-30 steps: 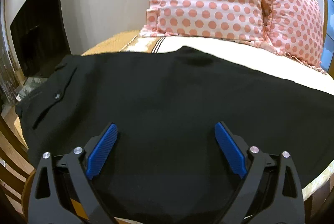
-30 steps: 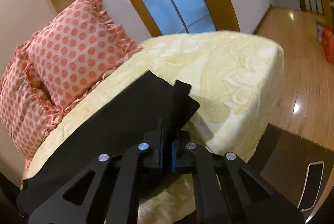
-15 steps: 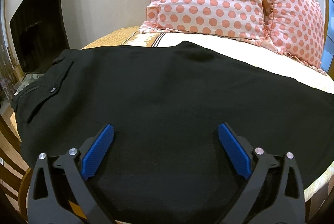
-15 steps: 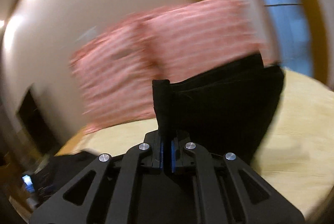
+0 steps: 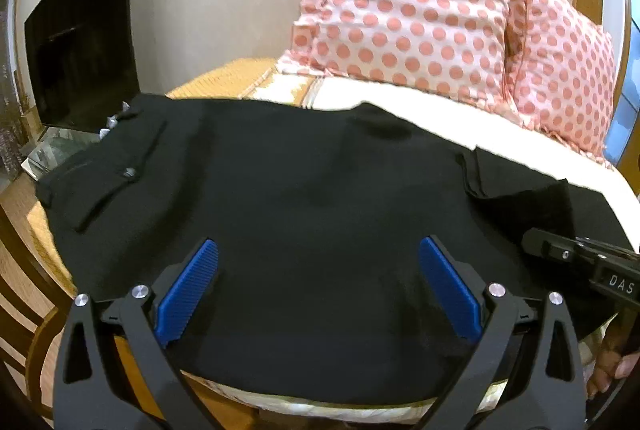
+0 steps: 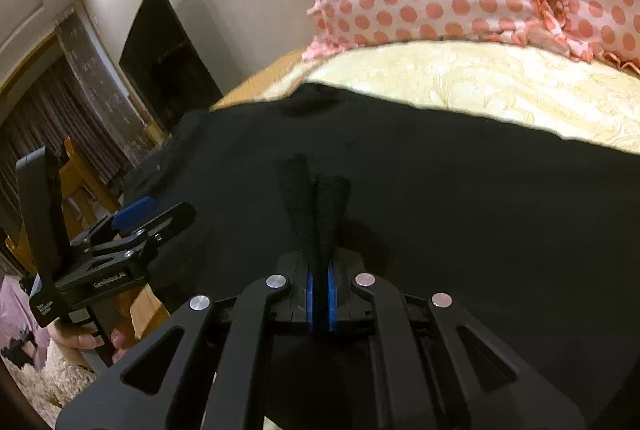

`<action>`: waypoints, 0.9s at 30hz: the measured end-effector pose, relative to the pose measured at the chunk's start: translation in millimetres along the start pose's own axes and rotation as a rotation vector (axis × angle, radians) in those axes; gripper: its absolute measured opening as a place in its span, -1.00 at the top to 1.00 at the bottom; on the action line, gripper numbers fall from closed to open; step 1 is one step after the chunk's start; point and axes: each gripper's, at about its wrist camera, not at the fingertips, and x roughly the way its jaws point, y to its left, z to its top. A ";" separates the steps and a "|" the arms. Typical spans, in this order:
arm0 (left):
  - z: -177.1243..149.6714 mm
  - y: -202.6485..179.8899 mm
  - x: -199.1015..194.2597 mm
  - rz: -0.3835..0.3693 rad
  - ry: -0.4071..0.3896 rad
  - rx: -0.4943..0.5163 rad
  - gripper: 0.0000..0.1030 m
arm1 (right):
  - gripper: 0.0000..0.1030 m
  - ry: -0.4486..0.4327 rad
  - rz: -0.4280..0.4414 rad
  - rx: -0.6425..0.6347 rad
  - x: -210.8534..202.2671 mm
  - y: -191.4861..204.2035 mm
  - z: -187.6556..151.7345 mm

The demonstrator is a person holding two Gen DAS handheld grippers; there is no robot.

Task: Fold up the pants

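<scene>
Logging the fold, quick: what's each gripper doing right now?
Left gripper: open, empty, over the black pants.
Right gripper: closed on a pinch of the pants' fabric.

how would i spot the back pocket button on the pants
Start at the black pants spread across the bed, below the polka-dot pillows. Go to the end nearest the dark TV: the button sits under a slanted pocket slit, the only shiny speck there.
</scene>
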 end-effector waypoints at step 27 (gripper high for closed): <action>20.3 116.3 -39.5 0.201 -0.101 -0.239 -0.96 | 0.18 -0.100 -0.057 -0.298 -16.2 68.8 -15.1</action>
